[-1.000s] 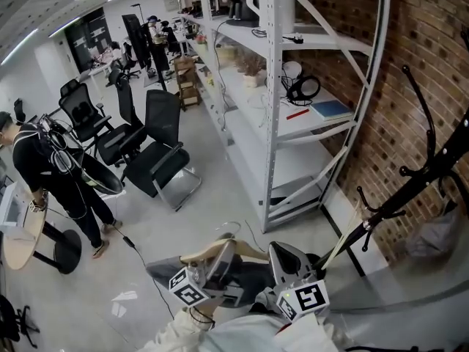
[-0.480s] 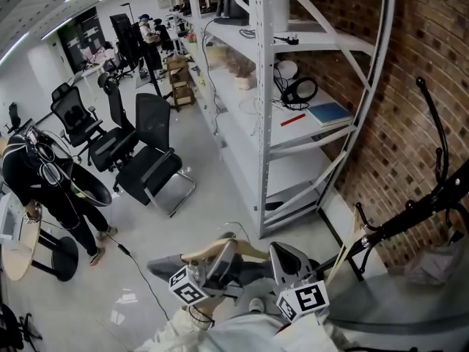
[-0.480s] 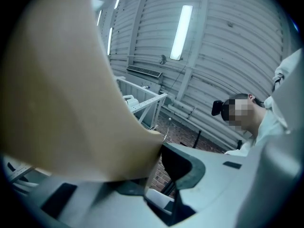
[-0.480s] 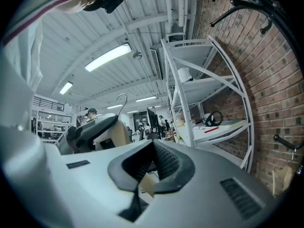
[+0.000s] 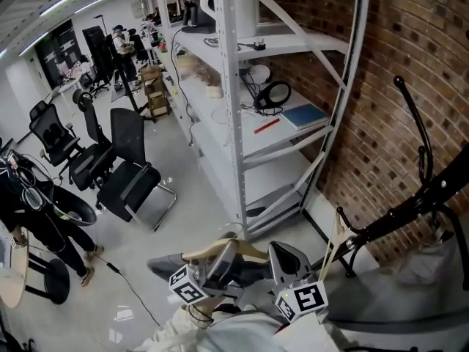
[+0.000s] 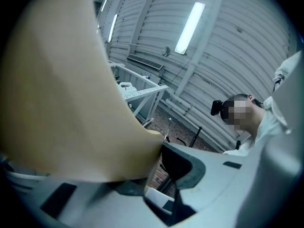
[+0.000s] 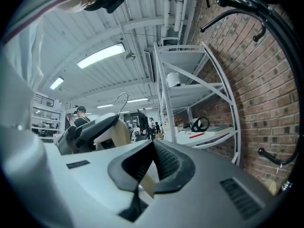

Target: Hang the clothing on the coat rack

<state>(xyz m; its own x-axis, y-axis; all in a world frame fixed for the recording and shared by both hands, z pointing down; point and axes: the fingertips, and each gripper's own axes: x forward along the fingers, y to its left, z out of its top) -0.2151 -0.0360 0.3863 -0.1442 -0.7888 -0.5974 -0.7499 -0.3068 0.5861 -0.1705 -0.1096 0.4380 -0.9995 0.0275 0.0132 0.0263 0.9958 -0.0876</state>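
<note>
change: head view swings, shelving unit [image 5: 236,123] slides left, coat rack [image 5: 410,204] stays right | left gripper [image 5: 222,259]: clamped on wooden hanger [image 5: 209,251], grey garment [image 5: 165,266] beneath | right gripper [image 5: 284,264]: jaws together | task: approaching rack, garment not yet hung

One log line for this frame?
left gripper: shut on wooden hanger | grey clothing: on hanger | right gripper: shut, empty | coat rack: at right, not reached

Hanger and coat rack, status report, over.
Left gripper clamped on wooden hanger, grey clothing on it. Right gripper shut, empty. Coat rack ahead right, not reached. Nothing seen blocking.
</note>
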